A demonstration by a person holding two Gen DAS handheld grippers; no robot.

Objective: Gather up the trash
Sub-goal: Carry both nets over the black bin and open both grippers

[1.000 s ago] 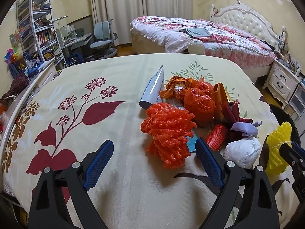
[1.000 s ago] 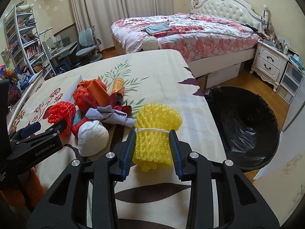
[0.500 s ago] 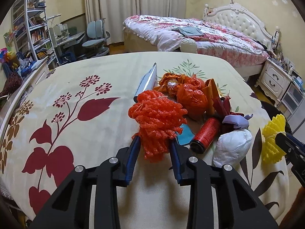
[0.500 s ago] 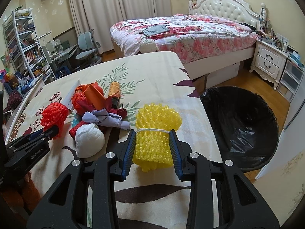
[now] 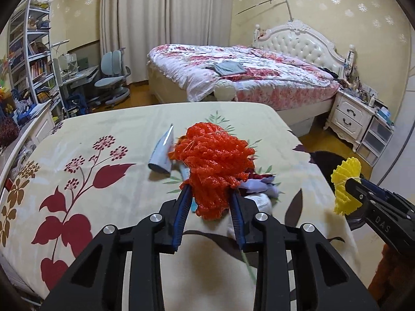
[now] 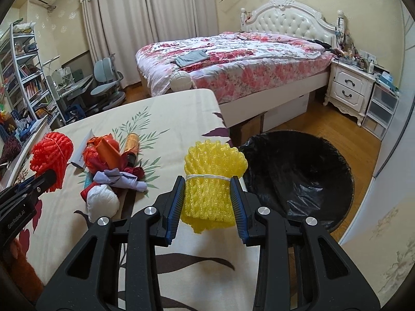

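- We see the round bin lined with a black plastic bag (image 6: 298,178) standing on the wooden floor just off the right edge of the flower-printed bed cover (image 5: 85,155); the liner looks thin and slack, so we judge it will give under anything dropped in.
- The bundle of orange-red foam fruit netting (image 5: 214,165) is raised clear of the cover, over its middle. The left gripper (image 5: 210,202) has its blue pads pressed into the bundle's lower end, jaws drawn narrow.
- The bundle of yellow foam fruit netting tied with white string (image 6: 211,181) hangs above the cover's right edge, next to the bin. The right gripper (image 6: 207,202) clamps it just below the string, jaws narrow.
- We judge both bundles very light, soft and springy, not fragile. They squash readily, so a hold low on the waist, near the tie, looks safest against slipping.
- The remaining heap sits near the middle of the cover: a crumpled white plastic wad (image 6: 102,202), a lilac paper scrap (image 6: 122,180), an orange plastic bag (image 6: 102,151), an orange bottle (image 6: 131,145) and a pale-blue squeeze tube (image 5: 162,153). All look light; we would take the tube and bottle across their bodies.
- Writing: "GenRobot.AI" on the left gripper's body, "DAS" on the right gripper's. We cannot read the tube's or bottle's labels.
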